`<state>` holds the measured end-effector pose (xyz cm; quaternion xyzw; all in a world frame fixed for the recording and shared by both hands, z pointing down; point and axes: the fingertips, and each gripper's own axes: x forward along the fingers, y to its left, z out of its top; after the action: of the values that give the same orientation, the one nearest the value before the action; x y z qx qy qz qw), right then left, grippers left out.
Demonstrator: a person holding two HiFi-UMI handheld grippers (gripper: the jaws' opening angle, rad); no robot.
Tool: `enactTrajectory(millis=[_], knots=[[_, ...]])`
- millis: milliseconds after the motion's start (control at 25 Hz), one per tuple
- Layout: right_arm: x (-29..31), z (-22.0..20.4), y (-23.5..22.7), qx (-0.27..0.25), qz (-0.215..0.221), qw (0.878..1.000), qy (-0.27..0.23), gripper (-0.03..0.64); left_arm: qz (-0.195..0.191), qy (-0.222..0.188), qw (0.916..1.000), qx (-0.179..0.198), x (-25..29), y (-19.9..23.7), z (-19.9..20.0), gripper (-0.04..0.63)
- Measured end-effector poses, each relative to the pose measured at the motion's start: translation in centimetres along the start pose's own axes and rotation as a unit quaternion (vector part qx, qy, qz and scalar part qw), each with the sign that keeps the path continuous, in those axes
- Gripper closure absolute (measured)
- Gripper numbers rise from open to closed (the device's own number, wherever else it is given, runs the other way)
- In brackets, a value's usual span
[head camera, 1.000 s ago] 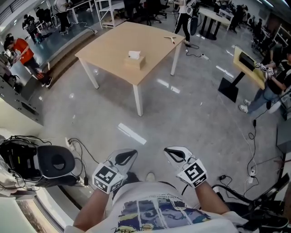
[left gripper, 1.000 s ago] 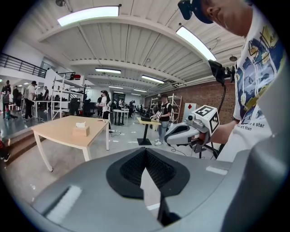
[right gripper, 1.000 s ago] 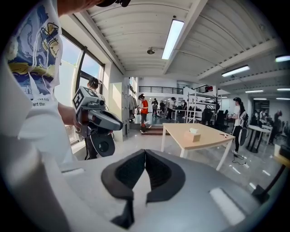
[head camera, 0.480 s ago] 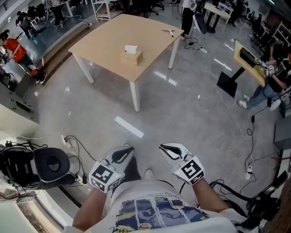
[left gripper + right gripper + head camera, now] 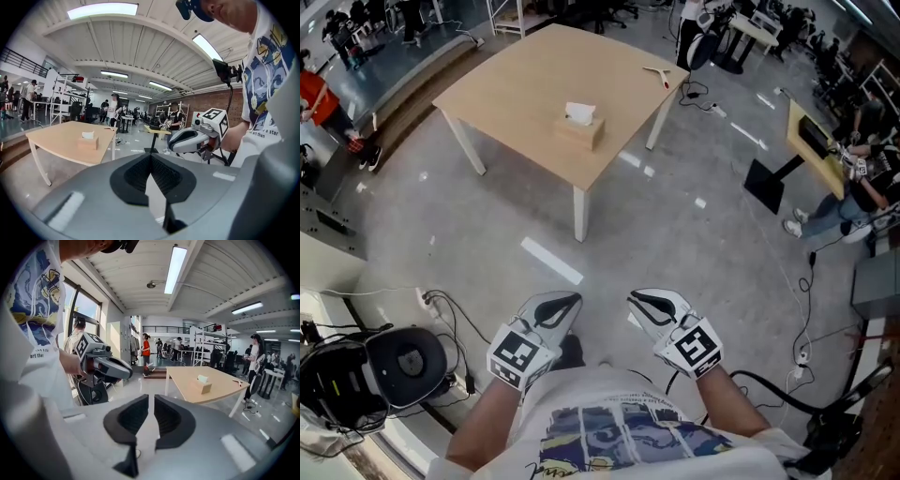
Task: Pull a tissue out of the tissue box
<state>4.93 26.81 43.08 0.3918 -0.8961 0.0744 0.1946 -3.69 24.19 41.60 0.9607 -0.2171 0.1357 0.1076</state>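
Observation:
A tan tissue box (image 5: 579, 131) with a white tissue (image 5: 579, 113) sticking out stands on the light wooden table (image 5: 516, 84), well ahead of me across the floor. Both grippers hang close to my body, far short of the table. My left gripper (image 5: 569, 302) is shut and empty; its own view shows its jaws (image 5: 151, 157) meeting, with the box (image 5: 87, 142) far off. My right gripper (image 5: 639, 300) holds nothing. Its jaws (image 5: 151, 399) have just been opening and stand a narrow slit apart, with the box (image 5: 205, 388) beyond.
A thin wooden piece (image 5: 657, 75) lies at the table's far corner. A black round seat (image 5: 408, 354) and cables (image 5: 450, 305) are on the floor at my left. More cables (image 5: 797, 328), a black stand (image 5: 769, 183) and people (image 5: 853, 178) are on the right.
I have stepped forward over the floor, so the table and tissue box sit nearer and larger in the head view. Both grippers came along with me, still held low by my body.

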Motion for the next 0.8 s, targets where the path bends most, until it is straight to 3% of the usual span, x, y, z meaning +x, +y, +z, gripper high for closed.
enactTrajectory(millis=[240, 440, 800], knots=[[8.6, 5.2, -2.7, -0.002, -0.006, 1.0, -0.008, 0.591, -0.01, -0.001, 0.9999, 0.007, -0.9, 9.6, 1.3, 0.591], [11.2, 7.6, -4.0, -0.008, -0.021, 1.0, -0.016, 0.591, -0.006, -0.003, 0.9998, 0.019, -1.6, 12.5, 1.8, 0.591], [16.7, 9.0, -6.2, -0.019, 0.004, 1.0, -0.004, 0.591, -0.005, -0.011, 0.9999, 0.003, -0.4, 17.8, 2.9, 0.591]])
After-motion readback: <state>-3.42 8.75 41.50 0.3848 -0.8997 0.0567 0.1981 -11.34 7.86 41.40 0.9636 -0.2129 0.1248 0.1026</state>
